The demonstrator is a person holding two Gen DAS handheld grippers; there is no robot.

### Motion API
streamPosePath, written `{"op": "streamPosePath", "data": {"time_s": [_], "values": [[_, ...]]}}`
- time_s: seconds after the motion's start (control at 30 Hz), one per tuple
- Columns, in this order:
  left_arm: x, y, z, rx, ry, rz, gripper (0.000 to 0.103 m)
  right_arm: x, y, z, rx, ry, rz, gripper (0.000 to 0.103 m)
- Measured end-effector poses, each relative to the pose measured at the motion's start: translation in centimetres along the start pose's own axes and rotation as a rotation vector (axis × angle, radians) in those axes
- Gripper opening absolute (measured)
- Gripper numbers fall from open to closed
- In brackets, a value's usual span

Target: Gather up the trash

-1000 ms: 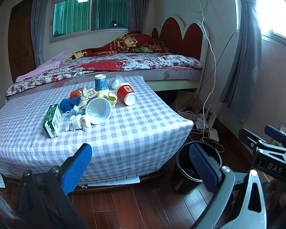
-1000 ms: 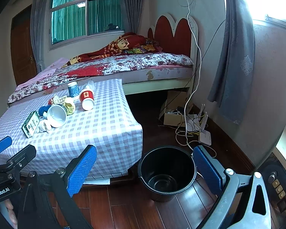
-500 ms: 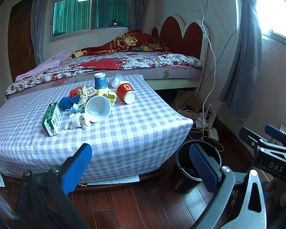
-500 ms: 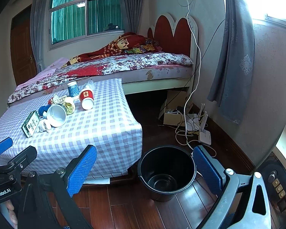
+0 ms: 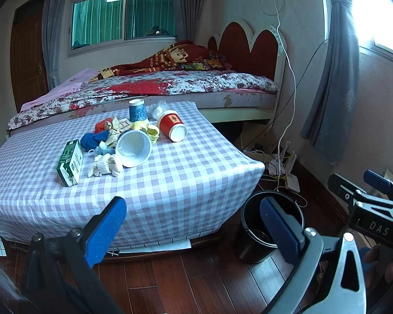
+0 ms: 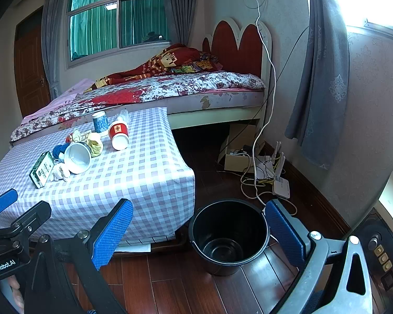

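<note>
Trash lies on a checked table (image 5: 170, 183): a green carton (image 5: 70, 162), a crumpled tissue (image 5: 105, 165), a tipped white cup (image 5: 133, 148), a tipped red cup (image 5: 172, 125), an upright blue cup (image 5: 137, 110) and coloured wrappers (image 5: 102, 133). A black bucket (image 6: 229, 235) stands on the floor right of the table. My left gripper (image 5: 194, 229) is open and empty, short of the table's front edge. My right gripper (image 6: 199, 231) is open and empty, low in front of the bucket.
A bed (image 5: 170, 89) stands behind the table. Cables, a box and a router (image 6: 259, 167) lie on the floor by the right wall under a grey curtain (image 6: 325, 78). The floor (image 6: 170, 287) is dark wood.
The left wrist view has shifted very slightly; the table's items sit a touch higher and left. Both grippers stay open and empty.
</note>
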State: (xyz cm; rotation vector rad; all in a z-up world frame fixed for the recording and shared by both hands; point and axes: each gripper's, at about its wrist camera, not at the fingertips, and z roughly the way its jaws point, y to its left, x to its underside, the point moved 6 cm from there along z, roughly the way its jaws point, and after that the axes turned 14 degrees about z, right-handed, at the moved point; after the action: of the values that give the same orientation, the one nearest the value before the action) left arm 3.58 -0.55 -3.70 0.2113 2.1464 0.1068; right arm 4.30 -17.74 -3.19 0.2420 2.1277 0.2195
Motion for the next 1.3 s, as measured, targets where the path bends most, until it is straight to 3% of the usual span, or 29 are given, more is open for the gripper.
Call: {"op": "streamPosePath", "data": {"time_s": [1.3], "values": [[0.3,-0.3,0.3,-0.009,0.011,0.002,0.102,0.7,1.0,0.8,-0.016,0.029,-0.014,0.102]]}}
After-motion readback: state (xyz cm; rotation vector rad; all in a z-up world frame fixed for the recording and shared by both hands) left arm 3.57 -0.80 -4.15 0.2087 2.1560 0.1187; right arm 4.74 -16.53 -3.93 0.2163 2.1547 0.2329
